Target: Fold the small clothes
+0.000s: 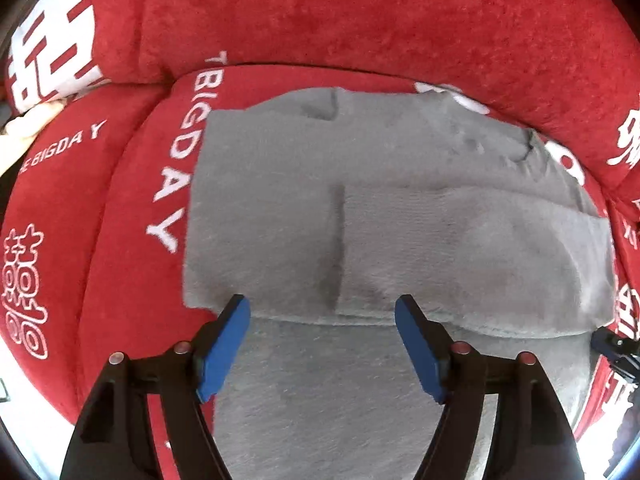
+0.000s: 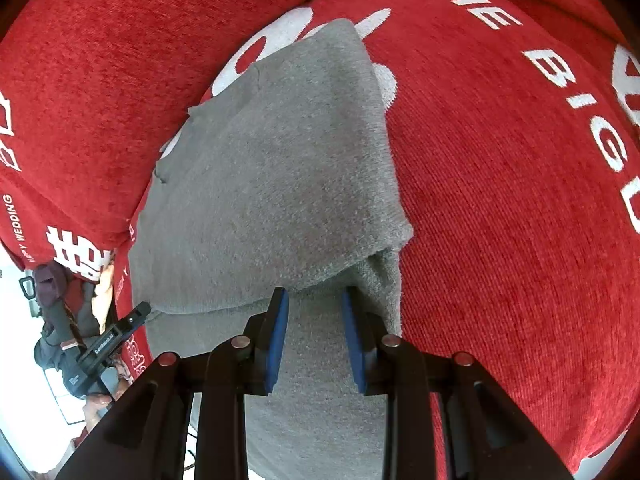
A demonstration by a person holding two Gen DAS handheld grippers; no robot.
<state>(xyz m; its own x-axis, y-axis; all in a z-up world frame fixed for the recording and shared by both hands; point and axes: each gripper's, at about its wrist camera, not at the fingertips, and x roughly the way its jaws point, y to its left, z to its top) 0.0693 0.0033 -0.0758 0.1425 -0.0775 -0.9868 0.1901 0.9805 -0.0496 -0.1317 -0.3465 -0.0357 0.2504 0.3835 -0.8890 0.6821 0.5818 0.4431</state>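
Observation:
A grey knitted garment [image 1: 360, 208] lies folded on a red sofa seat [image 1: 128, 240], with one layer lapped over another. My left gripper [image 1: 322, 308] points straight down over its near fold edge. It is open wide, and its blue pads [image 1: 224, 344] hold nothing. In the right wrist view the same garment [image 2: 280, 168] stretches away from me. My right gripper [image 2: 315, 300] sits at the edge of the top layer with its jaws narrowly apart. Only flat grey cloth shows in the gap, and the pads [image 2: 278, 336] press on nothing. A loose fold [image 2: 384, 280] rises just right of it.
Red back cushions [image 1: 360, 20] with white lettering close off the far side. The seat cushion [image 2: 500, 200] extends to the right of the garment. At the lower left of the right wrist view, a person's hand holds the other gripper [image 2: 116, 336] over a white floor [image 2: 16, 320].

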